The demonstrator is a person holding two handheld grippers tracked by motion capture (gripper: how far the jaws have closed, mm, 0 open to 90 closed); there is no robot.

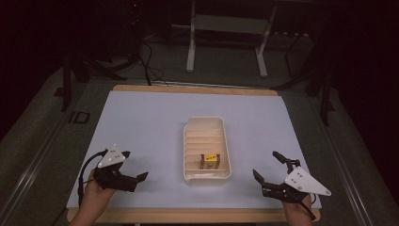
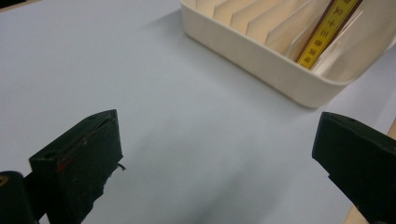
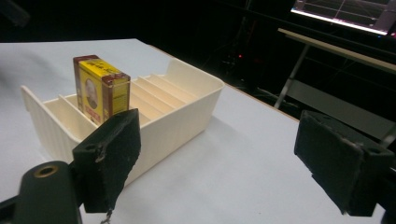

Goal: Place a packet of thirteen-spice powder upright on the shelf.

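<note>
At the centre of the high view, a yellow box point(image 1: 210, 161) stands upright in the near slot of a cream tray point(image 1: 226, 141) on the table point(image 1: 141, 122). Our left gripper point(image 1: 136, 170) and right gripper point(image 1: 266, 165) sit lower left and lower right, both apart and empty. We should approach squarely from above. The right gripper view shows the box's portrait label.

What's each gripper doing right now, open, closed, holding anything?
Left gripper: open, holding nothing, left of the tray.
Right gripper: open, holding nothing, right of the tray.
</note>
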